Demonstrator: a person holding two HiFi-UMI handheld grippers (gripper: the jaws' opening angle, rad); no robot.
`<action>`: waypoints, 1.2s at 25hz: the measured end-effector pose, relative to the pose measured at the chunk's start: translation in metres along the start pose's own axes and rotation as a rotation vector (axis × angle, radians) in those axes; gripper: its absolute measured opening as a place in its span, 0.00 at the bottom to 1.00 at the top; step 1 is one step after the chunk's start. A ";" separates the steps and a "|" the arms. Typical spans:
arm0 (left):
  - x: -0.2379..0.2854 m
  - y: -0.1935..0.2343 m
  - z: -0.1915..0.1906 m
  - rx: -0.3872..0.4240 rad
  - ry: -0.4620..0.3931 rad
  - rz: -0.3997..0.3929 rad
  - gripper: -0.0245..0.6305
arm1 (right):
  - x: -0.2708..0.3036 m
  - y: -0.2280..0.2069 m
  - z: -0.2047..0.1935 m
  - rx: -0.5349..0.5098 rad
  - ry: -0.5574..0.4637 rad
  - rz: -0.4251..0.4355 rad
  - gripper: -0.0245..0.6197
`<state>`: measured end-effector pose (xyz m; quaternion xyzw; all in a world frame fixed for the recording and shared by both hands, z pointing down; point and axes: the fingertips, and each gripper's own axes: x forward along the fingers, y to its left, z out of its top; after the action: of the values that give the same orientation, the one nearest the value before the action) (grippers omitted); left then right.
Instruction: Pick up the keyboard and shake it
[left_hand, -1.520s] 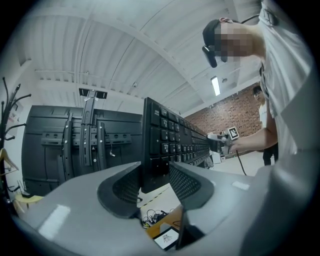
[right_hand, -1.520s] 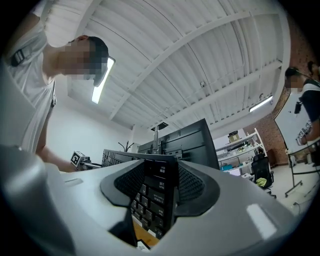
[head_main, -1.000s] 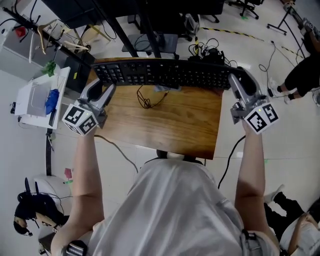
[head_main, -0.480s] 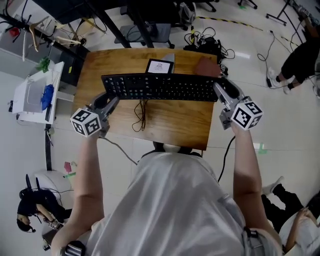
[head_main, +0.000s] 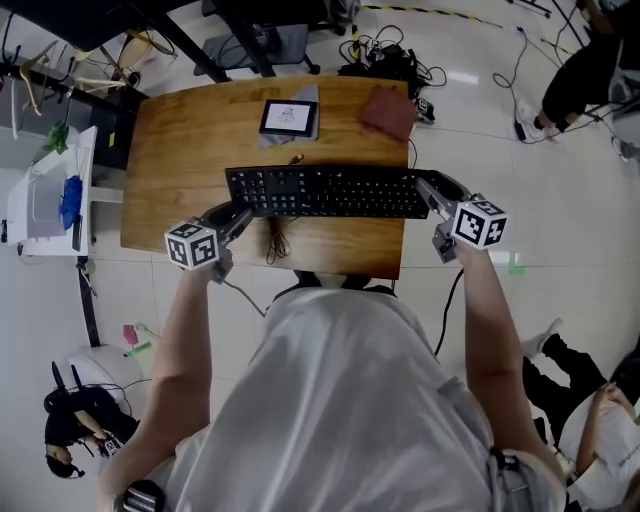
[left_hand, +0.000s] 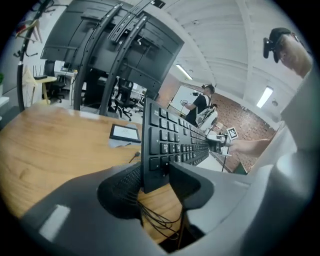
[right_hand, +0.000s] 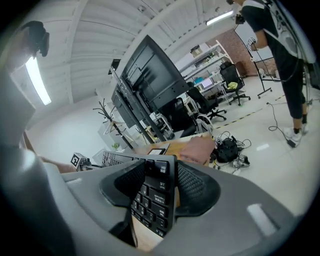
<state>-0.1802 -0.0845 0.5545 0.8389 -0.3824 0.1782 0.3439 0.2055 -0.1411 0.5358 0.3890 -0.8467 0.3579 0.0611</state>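
Observation:
A long black keyboard (head_main: 325, 191) hangs above the wooden table (head_main: 180, 140), held at both ends. My left gripper (head_main: 237, 215) is shut on its left end; in the left gripper view the keyboard (left_hand: 170, 142) stands on edge between the jaws of the left gripper (left_hand: 152, 177). My right gripper (head_main: 432, 190) is shut on the right end, and in the right gripper view the keyboard (right_hand: 152, 200) sits clamped by the right gripper (right_hand: 160, 185). Its black cable (head_main: 275, 240) dangles in a coil below.
A small tablet (head_main: 289, 117) and a brown pad (head_main: 390, 112) lie at the table's far edge. A white shelf unit (head_main: 45, 195) stands at left. Cables (head_main: 385, 65) lie on the floor beyond. A person (head_main: 580, 70) stands at the upper right.
The keyboard, held in both grippers, has come toward me, from over the table's far edge to over its near part. The tablet and brown pad have come into view.

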 end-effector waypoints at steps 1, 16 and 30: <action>0.003 0.002 -0.010 -0.021 0.020 -0.007 0.27 | 0.001 -0.003 -0.009 0.014 0.020 -0.008 0.31; 0.034 0.032 -0.116 -0.257 0.280 -0.057 0.27 | 0.018 -0.041 -0.118 0.224 0.242 -0.136 0.31; 0.047 0.045 -0.141 -0.429 0.434 -0.077 0.27 | 0.038 -0.059 -0.138 0.280 0.337 -0.190 0.32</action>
<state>-0.1897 -0.0291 0.6995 0.7033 -0.2968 0.2555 0.5932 0.1968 -0.1002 0.6845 0.4062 -0.7262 0.5244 0.1806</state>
